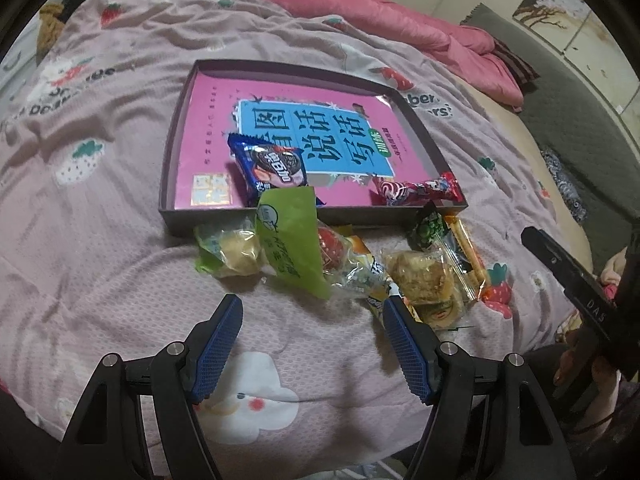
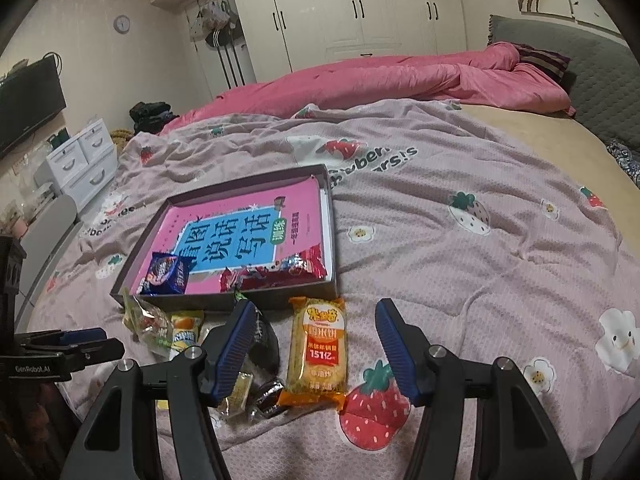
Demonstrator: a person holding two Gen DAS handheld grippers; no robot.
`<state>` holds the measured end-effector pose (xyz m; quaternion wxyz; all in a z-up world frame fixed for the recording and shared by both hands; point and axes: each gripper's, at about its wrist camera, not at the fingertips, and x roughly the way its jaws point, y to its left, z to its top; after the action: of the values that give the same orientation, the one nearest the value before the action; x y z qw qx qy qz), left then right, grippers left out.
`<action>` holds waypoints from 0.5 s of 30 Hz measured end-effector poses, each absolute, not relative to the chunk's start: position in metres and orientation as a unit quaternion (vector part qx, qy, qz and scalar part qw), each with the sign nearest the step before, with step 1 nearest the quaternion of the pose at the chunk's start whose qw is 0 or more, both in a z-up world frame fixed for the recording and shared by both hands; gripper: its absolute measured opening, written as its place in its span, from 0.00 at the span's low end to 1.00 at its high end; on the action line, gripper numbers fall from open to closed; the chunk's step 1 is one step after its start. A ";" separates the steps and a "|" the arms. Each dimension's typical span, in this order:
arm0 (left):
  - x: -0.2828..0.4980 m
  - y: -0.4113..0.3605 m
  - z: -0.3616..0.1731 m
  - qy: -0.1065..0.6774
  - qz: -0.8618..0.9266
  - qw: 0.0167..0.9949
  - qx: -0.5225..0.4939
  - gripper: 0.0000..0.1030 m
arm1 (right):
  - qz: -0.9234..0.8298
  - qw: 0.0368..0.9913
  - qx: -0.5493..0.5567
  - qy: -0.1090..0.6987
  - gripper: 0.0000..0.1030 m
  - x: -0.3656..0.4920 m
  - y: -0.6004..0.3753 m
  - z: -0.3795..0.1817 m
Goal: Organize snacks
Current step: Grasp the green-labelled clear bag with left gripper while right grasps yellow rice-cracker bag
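Left wrist view: I see my left tool (image 1: pixel 312 312) apart, empty, above crinkly wrapped snacks (image 1: pixel 332 256) on the waffle-textured bedspread (image 1: pixel 100 208), beside the shallow rectangular box (image 1: pixel 172 152). Only the right view shows my right tool (image 2: pixel 314 318) apart around the orange rice-cracker pack (image 2: pixel 318 344).

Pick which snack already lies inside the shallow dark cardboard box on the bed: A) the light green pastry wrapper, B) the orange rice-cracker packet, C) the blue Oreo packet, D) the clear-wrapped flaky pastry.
C: the blue Oreo packet lies on the pink book inside the shallow dark cardboard box, while the other three lie outside on the blanket in front of it.
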<state>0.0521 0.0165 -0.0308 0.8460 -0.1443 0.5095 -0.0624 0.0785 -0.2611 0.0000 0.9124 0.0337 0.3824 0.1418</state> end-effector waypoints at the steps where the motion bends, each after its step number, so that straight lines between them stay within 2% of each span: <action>1: 0.053 0.016 -0.032 0.510 -0.064 0.845 -0.148 0.72 | 0.141 0.912 0.034 0.385 0.60 0.079 -0.262 -0.001; 15: 0.059 0.013 -0.043 0.524 -0.080 0.827 -0.185 0.72 | 0.135 0.885 0.013 0.445 0.60 0.090 -0.256 -0.034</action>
<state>0.0594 0.0133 -0.0433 0.8272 -0.1852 0.5244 -0.0804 0.0902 -0.2556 -0.0336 0.8849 0.0132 0.4455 0.1353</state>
